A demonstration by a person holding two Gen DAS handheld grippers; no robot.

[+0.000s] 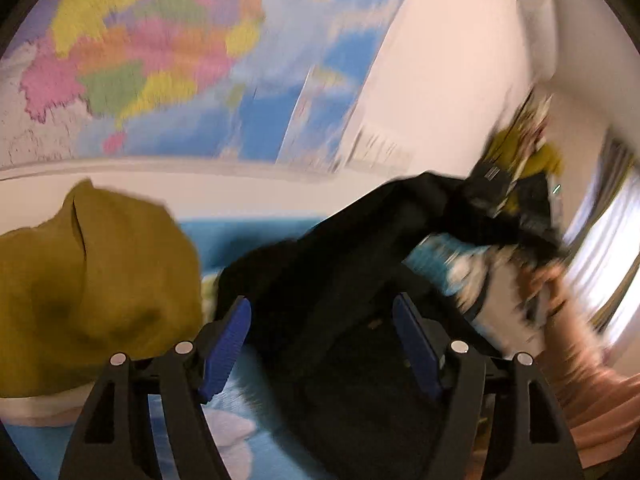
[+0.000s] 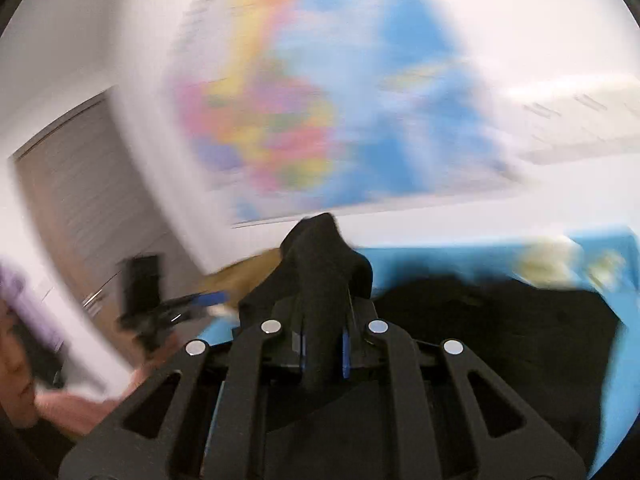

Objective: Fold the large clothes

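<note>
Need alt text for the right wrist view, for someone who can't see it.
The right gripper is shut on a bunch of black garment, lifted over a blue bedsheet. A blurred colourful wall map fills the background.

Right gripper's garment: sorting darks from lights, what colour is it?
Black garment, plain; clearest in the right wrist view, pinched by the right gripper.

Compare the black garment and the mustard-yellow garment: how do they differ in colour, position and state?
The black garment is dark, while the mustard-yellow garment is ochre. The black one is pinched in the right gripper and pulled up from the blue bed cover; the yellow one is in no gripper and sits as a heap. The black one lies between the open left gripper fingers; the yellow one lies left of them. Both rest on the same cover.
</note>
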